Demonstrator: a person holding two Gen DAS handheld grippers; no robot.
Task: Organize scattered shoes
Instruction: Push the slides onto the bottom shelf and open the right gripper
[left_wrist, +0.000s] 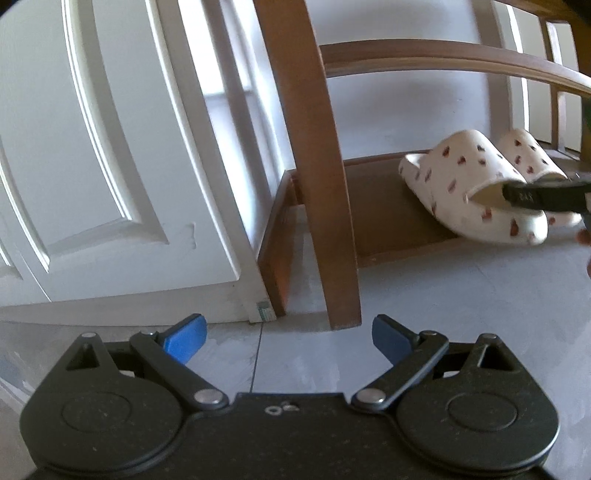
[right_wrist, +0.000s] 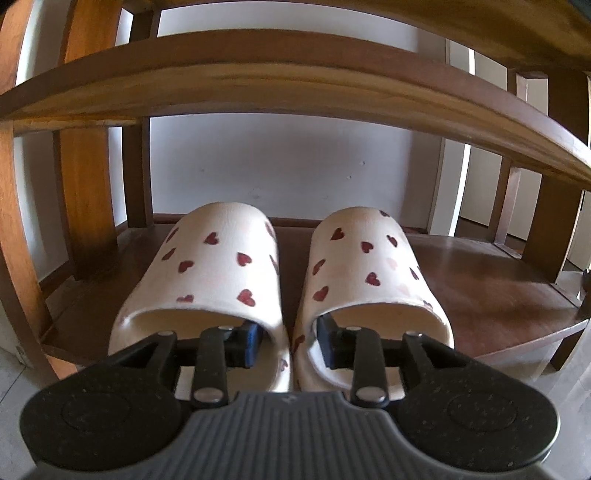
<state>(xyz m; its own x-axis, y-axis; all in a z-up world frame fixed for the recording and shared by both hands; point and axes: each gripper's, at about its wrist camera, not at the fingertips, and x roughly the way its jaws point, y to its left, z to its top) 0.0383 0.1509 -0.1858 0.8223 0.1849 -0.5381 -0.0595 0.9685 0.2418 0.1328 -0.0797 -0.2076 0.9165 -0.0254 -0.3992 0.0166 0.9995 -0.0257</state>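
Note:
Two cream slippers with red hearts stand side by side, toes to the wall, on the bottom board (right_wrist: 498, 295) of a wooden shoe rack. In the right wrist view, one blue pad of my right gripper (right_wrist: 288, 339) is inside the left slipper (right_wrist: 218, 266) and the other inside the right slipper (right_wrist: 365, 258). The two inner walls lie between the pads, which look slightly clear of them. In the left wrist view the pair (left_wrist: 461, 173) sits at the right, with the right gripper's black finger (left_wrist: 546, 197) in a heel opening. My left gripper (left_wrist: 288, 336) hangs open over the floor, holding nothing.
A wooden rail (right_wrist: 295, 77) of the rack crosses just above the slippers. A rack leg (left_wrist: 325, 184) stands ahead of the left gripper, and a white panelled door (left_wrist: 110, 147) is to its left. The floor (left_wrist: 443, 314) is grey tile.

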